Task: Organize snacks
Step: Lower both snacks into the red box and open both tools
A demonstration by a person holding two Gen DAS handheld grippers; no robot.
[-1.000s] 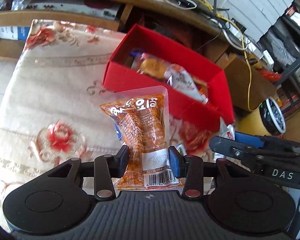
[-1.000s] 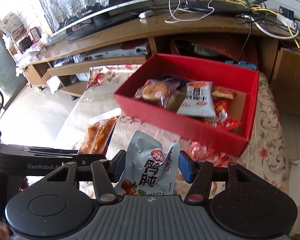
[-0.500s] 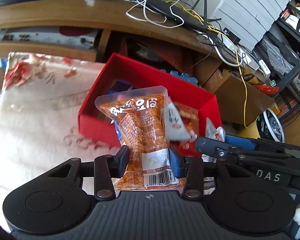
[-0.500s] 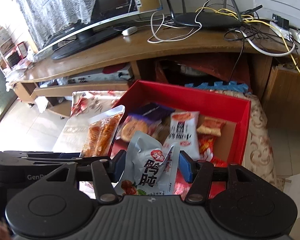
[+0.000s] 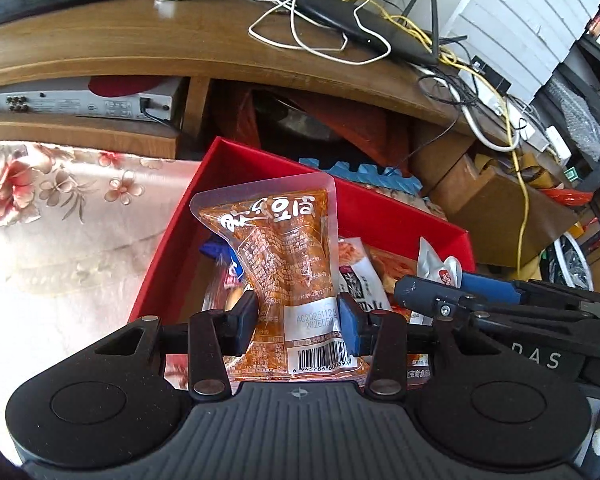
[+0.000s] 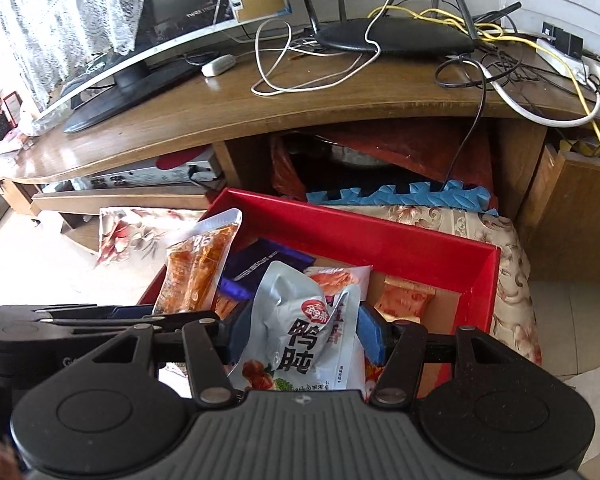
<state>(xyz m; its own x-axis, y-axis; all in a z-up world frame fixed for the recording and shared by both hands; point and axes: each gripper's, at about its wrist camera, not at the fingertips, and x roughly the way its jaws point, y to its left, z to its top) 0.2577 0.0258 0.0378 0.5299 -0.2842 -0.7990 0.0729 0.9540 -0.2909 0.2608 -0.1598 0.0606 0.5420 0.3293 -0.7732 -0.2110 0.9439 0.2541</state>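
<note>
My left gripper (image 5: 298, 322) is shut on an orange snack pouch (image 5: 284, 256) with a barcode, held upright over the left part of the red box (image 5: 380, 216). My right gripper (image 6: 302, 330) is shut on a grey-white snack bag (image 6: 304, 328), held over the middle of the same red box (image 6: 380, 240). The orange pouch also shows in the right wrist view (image 6: 198, 268), at the box's left side. The grey bag's top (image 5: 436, 266) peeks above the right gripper in the left wrist view. Several snack packets lie in the box, among them a dark purple one (image 6: 260, 264).
The box sits on a floral cloth (image 5: 60, 216). Behind it stands a wooden TV stand (image 6: 260, 108) with a router (image 6: 392, 36), loose cables and a monitor (image 6: 140, 40). A blue foam mat (image 6: 400, 196) lies at the box's far edge. A cardboard box (image 5: 500, 208) stands at right.
Both grippers have moved forward with their packets, from in front of the red box to over its inside. The grips have not changed.
</note>
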